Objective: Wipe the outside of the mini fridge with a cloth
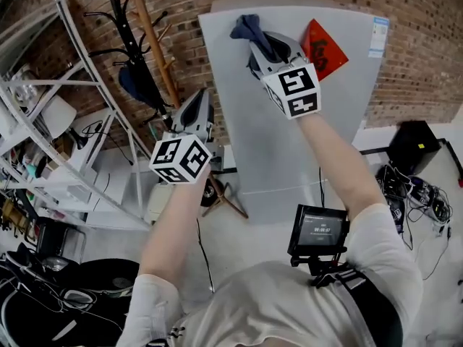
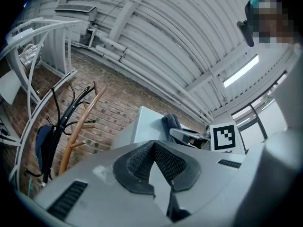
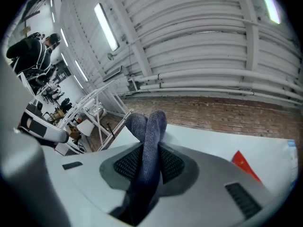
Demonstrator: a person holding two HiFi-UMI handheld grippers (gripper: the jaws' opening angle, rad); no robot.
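Wiping step underway, I judge. The right gripper [image 1: 255, 43] pinches the blue cloth [image 1: 246, 27] at the upper left of the fridge [image 1: 289, 150] front, apparently touching it. The left gripper [image 1: 197, 101] hangs just off the fridge's left edge, jaws pressed together and empty. Next I'd drag the cloth down and across with steady pressure. The red sticker [image 1: 324, 49] sits close on the right and may snag. The coat rack [image 1: 148, 42] stands left, near the left gripper.

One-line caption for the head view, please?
Right gripper holds a blue cloth at a top corner of the grey fridge; left gripper shut and empty beside it.
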